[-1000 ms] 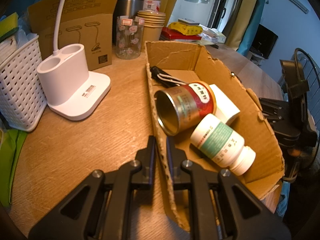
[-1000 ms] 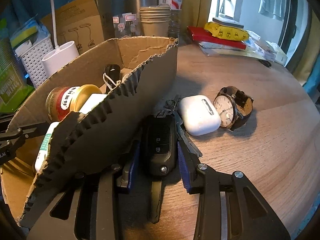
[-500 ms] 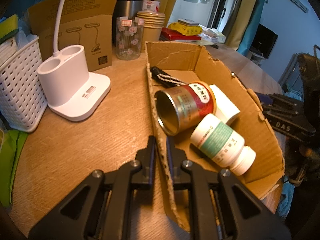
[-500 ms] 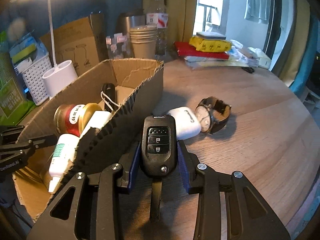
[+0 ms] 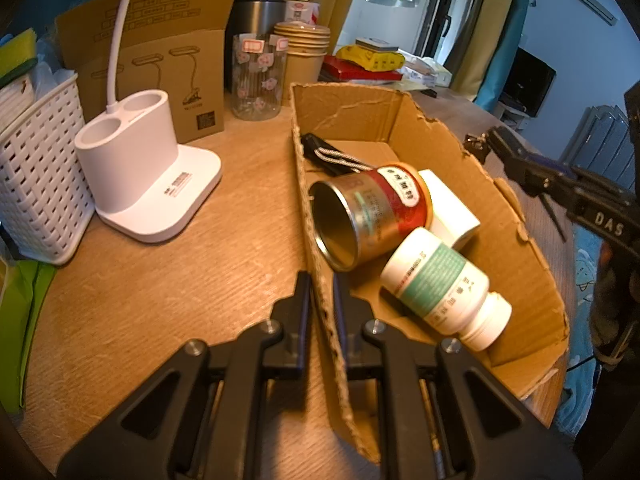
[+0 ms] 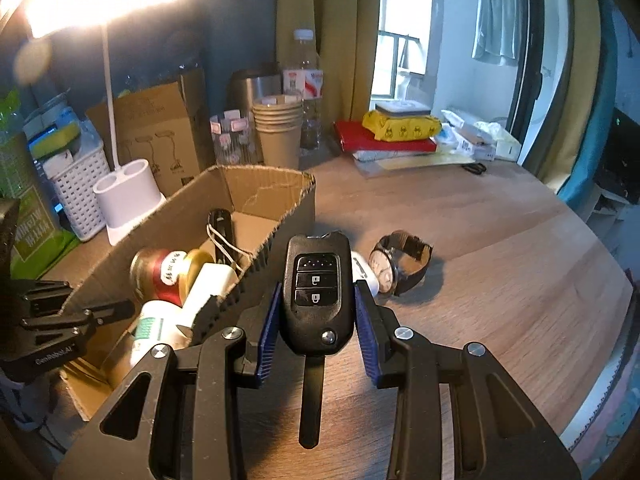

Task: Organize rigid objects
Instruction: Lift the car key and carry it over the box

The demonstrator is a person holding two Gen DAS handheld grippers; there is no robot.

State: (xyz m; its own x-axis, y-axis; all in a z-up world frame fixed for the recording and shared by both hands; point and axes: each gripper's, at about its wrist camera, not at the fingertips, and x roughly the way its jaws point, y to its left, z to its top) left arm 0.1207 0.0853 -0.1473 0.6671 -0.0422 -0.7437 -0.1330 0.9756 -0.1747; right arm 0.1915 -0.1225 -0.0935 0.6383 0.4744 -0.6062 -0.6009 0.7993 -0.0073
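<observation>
My right gripper [image 6: 316,292] is shut on a black car key [image 6: 316,296], lifted above the table beside the cardboard box [image 6: 248,188]. Its blade hangs down toward the camera. My left gripper [image 5: 320,284] is shut on the box's near wall [image 5: 320,280], one finger inside and one outside. In the box lie a red-and-gold tin [image 5: 368,216], a white pill bottle [image 5: 444,288], a small white carton [image 5: 452,208] and a black fob with a cord [image 5: 328,154]. A wristwatch [image 6: 400,266] and a white earbud case [image 6: 366,274] lie on the table behind the key.
A white lamp base [image 5: 148,184], a white basket [image 5: 36,184], a brown carton [image 5: 160,72], a glass jar [image 5: 256,76] and stacked paper cups [image 5: 306,56] crowd the back left. Books and packets [image 6: 400,132] sit at the back. The round table's edge [image 6: 616,320] curves at right.
The right gripper rose with the car key off the table, up beside the box's wall. The left gripper kept still on the box's wall.
</observation>
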